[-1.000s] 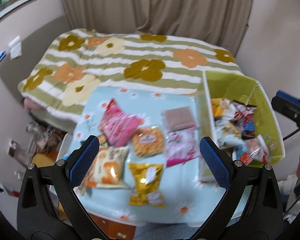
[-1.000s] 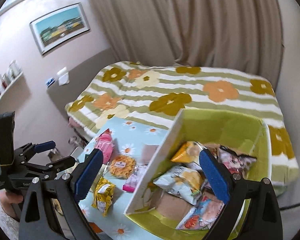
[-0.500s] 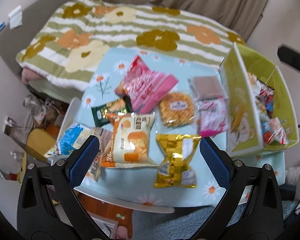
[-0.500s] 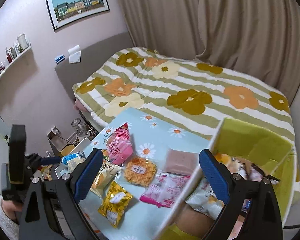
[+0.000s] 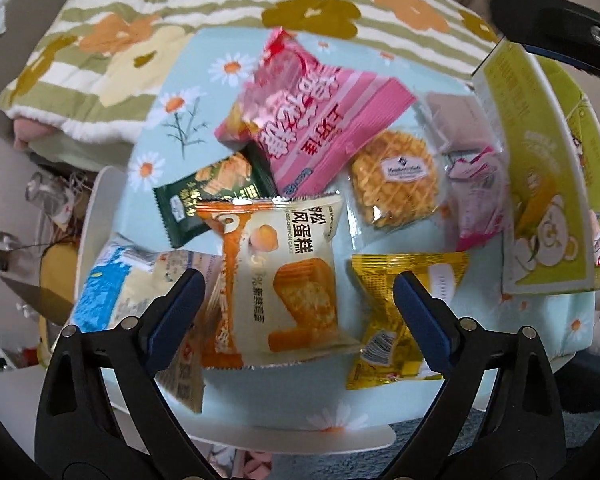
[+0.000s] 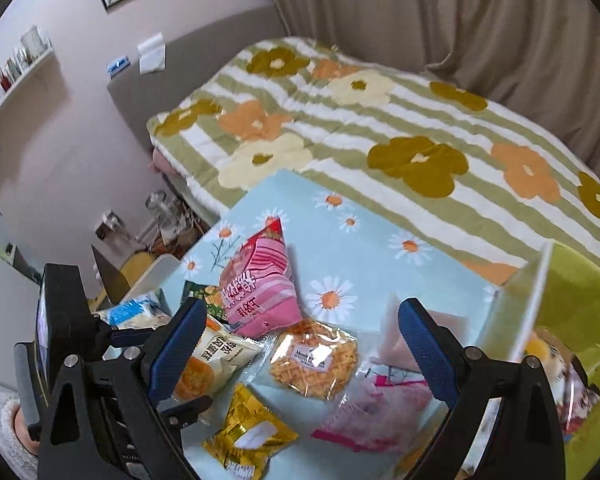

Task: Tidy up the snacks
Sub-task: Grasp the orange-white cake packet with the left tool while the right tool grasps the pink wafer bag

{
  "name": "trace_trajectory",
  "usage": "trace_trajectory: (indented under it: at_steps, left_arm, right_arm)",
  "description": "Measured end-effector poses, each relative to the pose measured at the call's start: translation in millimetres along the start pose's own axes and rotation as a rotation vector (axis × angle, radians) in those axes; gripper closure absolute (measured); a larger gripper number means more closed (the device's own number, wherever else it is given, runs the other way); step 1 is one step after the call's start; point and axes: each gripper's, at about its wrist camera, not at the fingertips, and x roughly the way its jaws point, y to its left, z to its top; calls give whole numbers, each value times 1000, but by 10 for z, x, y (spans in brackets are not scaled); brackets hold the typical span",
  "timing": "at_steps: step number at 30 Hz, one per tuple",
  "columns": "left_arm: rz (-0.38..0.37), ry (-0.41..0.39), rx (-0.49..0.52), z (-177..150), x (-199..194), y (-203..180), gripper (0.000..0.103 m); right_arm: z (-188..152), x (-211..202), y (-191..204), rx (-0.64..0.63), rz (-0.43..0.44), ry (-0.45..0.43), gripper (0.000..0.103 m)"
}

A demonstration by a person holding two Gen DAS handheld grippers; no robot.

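Since earlier frame, left hand-held gripper (image 5: 296, 300) dropped closer over chiffon cake packet (image 5: 288, 280); jaws closing, straddling packet, no pinch yet. Right hand-held gripper (image 6: 300, 344) spread, empty, above waffle (image 6: 314, 362). Snacks loose on surface (image 6: 364, 248); green box (image 6: 580, 312) alongside, probably their destination.

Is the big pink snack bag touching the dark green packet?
Touching. In the left wrist view the pink snack bag lies over the right end of the dark green packet, hiding its corner with no tablecloth showing between them.
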Motion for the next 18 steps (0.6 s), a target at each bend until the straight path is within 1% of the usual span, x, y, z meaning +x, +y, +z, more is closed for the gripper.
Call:
trace_trajectory:
  at_steps: [2,5,7,12,14,18]
  left_arm:
    - [-1,15,3,0,81,6,10]
    - [8,37,2,-10,182,10,14]
    - [13,46,-4,-5,228,29,15]
    - [4,66,-36,23,324,133,23]
    - [2,71,-36,18,356,150,28]
    - [8,74,-26,34,413,148,32]
  right_arm:
    - [19,189,1,-8,31,42,7]
    - [46,406,22,-23,63,85,7]
    - [66,512,42,-29,78,103,7]
    - [105,731,26,-20,117,143,7]
    - [118,827,4,-13,133,162,7]
    - [142,949,-37,16,177,188,7]
